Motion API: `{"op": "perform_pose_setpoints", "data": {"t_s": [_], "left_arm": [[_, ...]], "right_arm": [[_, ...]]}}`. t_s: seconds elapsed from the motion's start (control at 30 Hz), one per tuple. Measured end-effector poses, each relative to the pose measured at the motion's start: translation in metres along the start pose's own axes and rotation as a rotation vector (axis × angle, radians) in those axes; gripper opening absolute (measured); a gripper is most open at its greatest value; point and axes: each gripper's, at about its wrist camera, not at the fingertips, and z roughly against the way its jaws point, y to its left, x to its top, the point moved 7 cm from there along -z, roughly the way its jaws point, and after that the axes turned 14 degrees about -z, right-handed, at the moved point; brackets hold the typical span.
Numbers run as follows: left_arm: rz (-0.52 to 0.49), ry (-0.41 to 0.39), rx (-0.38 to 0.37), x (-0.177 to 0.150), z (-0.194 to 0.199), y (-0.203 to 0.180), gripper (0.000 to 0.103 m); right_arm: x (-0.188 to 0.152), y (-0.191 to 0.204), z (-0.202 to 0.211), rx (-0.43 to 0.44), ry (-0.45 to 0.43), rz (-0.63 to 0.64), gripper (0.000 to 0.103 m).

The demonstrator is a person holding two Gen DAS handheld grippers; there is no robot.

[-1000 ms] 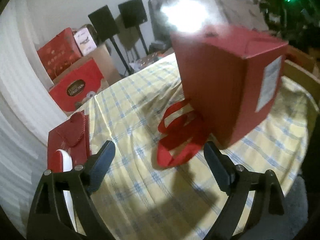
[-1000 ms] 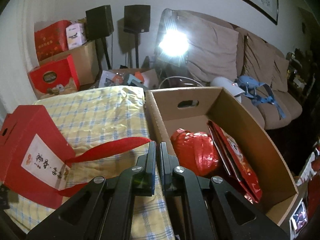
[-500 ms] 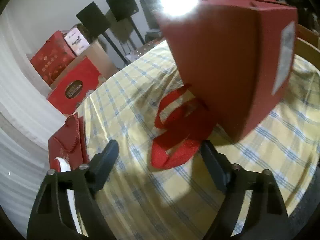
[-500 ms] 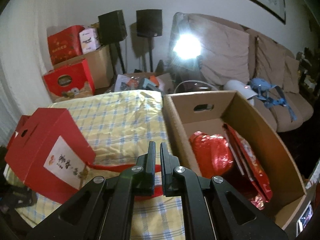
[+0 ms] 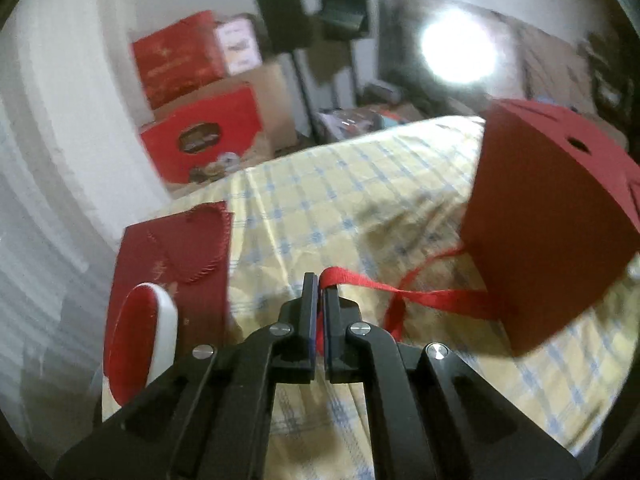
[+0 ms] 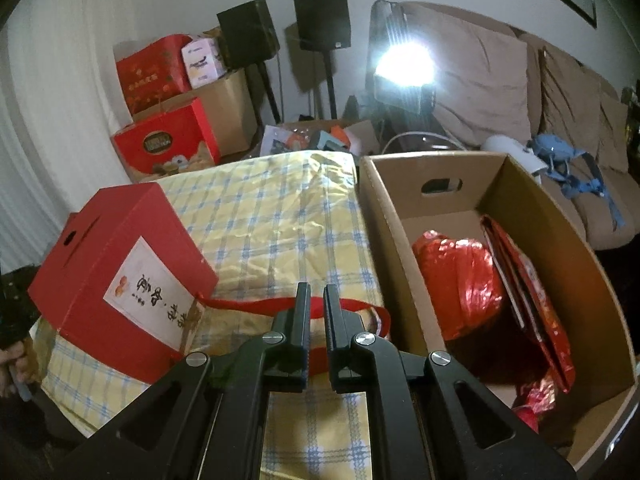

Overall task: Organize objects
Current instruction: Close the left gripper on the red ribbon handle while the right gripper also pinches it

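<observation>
The red box point(image 6: 120, 276) lies tilted on the checked surface point(image 6: 272, 216), beside the cardboard box point(image 6: 560, 264) that already holds red packets. We grip its ribbon handle point(image 5: 400, 292) with the left gripper point(image 5: 319, 284), whose jaws have just been closing on it; the right gripper point(image 6: 316, 300) is nearly closed over the ribbon, and the box is not yet packed.

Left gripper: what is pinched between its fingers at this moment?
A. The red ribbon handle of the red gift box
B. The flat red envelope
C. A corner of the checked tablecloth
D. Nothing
A. In the left wrist view the left gripper is shut on the red ribbon handle, which runs from between the fingers across the checked tablecloth to the red gift box.
</observation>
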Motion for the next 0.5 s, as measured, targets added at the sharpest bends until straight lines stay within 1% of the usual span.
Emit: {"op": "perform_pose_setpoints", "data": {"t_s": [0.03, 0.07, 0.1, 0.17, 0.27, 0.3, 0.37, 0.43, 0.47, 0.5], "left_arm": [[-0.045, -0.004, -0.015, -0.001, 0.002, -0.006, 0.004], [-0.088, -0.013, -0.005, -0.001, 0.005, -0.011, 0.006], [-0.107, -0.01, 0.015, -0.002, 0.006, -0.012, 0.006], [-0.097, 0.001, 0.039, -0.004, 0.007, -0.01, 0.006], [-0.055, 0.015, 0.139, -0.004, 0.007, 0.01, 0.006], [-0.038, 0.027, 0.162, -0.005, 0.007, 0.017, 0.006], [-0.016, 0.04, 0.151, -0.008, 0.007, 0.024, 0.006], [-0.019, 0.047, 0.078, -0.011, 0.007, 0.02, 0.014], [-0.034, 0.039, 0.047, -0.012, 0.009, 0.015, 0.023], [-0.051, 0.022, 0.016, -0.012, 0.01, 0.008, 0.037]], "right_arm": [[-0.001, -0.001, 0.0, 0.006, 0.004, -0.007, 0.007], [-0.002, 0.0, -0.001, 0.007, 0.007, -0.008, 0.008], [-0.002, -0.001, -0.001, 0.006, 0.008, -0.005, 0.008], [-0.003, 0.001, -0.001, 0.006, 0.013, 0.005, 0.008], [-0.003, 0.002, 0.0, 0.008, 0.012, 0.011, 0.008], [-0.003, 0.0, 0.001, 0.006, 0.009, 0.013, 0.008], [-0.003, -0.002, 0.002, 0.006, 0.01, 0.013, 0.011], [-0.004, -0.002, 0.002, 0.005, 0.019, 0.018, 0.014], [-0.004, -0.002, 0.002, 0.003, 0.02, 0.022, 0.014], [-0.004, -0.003, 0.002, 0.001, 0.02, 0.024, 0.014]]}}
